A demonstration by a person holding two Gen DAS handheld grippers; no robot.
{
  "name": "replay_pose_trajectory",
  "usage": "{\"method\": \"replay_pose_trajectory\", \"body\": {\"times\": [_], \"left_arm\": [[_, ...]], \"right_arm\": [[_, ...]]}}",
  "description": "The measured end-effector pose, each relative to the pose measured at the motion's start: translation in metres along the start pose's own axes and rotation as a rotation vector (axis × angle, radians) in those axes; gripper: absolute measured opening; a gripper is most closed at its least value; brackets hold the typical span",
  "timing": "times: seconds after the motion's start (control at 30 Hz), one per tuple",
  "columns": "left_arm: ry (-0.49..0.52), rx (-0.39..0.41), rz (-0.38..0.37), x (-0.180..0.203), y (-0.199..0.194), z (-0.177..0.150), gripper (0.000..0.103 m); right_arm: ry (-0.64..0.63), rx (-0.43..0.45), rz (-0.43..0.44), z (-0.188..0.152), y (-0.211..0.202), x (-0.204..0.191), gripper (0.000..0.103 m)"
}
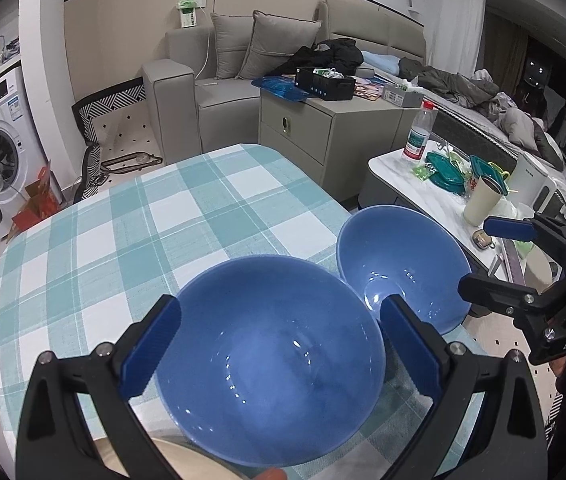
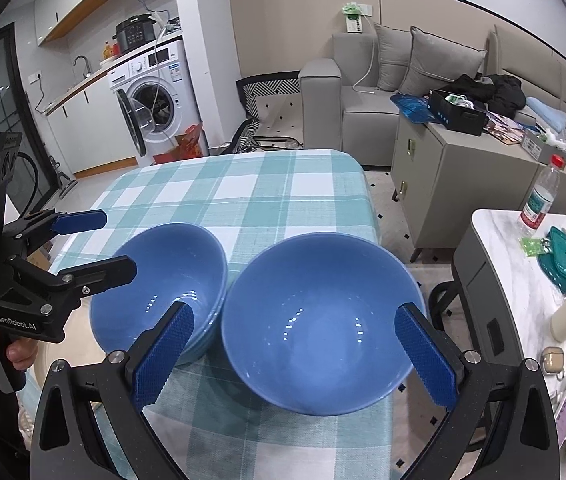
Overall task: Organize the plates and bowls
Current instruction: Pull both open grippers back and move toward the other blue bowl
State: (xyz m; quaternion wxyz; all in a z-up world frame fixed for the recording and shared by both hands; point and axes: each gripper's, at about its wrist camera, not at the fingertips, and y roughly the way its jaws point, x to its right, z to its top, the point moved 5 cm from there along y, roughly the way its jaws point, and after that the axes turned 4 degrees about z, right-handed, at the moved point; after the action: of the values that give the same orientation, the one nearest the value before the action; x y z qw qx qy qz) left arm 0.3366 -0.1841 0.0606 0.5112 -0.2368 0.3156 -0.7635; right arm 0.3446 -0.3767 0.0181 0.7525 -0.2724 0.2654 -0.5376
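Two blue bowls stand side by side near the front of a checked tablecloth [image 1: 163,208]. In the left wrist view my left gripper [image 1: 279,344] is open, its blue pads either side of the left bowl [image 1: 271,360]. That bowl looks like the top of a small stack in the right wrist view [image 2: 163,276]. My right gripper [image 2: 295,356] is open around the right bowl [image 2: 319,320], which also shows in the left wrist view [image 1: 403,264]. Neither pad pair visibly presses the rims. A cream plate edge [image 1: 187,460] shows under the left gripper.
A white side table [image 2: 499,240] at the right holds a water bottle [image 2: 543,196], teal lids and a cup. A grey cabinet [image 1: 335,136], sofa and washing machine [image 2: 155,96] stand beyond the table's far edge. The far half of the tablecloth bears nothing.
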Motion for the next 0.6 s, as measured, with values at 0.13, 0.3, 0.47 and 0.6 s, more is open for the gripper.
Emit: {"method": "replay_pose_trajectory", "body": {"times": [0.13, 0.3, 0.47, 0.6], "left_arm": [[0.01, -0.002, -0.008, 0.005, 0.003, 0.002, 0.101], [0.017, -0.007, -0.013, 0.01, 0.008, 0.005, 0.101], [0.029, -0.014, -0.011, 0.015, 0.014, 0.005, 0.101], [0.035, -0.025, -0.016, 0.018, 0.02, 0.006, 0.101]], "right_arm": [[0.012, -0.003, -0.009, -0.001, 0.0, 0.007, 0.102], [0.03, 0.001, -0.026, -0.003, -0.002, 0.015, 0.102], [0.053, 0.002, -0.041, -0.009, -0.005, 0.026, 0.102], [0.076, -0.002, -0.047, -0.014, -0.005, 0.034, 0.102]]}}
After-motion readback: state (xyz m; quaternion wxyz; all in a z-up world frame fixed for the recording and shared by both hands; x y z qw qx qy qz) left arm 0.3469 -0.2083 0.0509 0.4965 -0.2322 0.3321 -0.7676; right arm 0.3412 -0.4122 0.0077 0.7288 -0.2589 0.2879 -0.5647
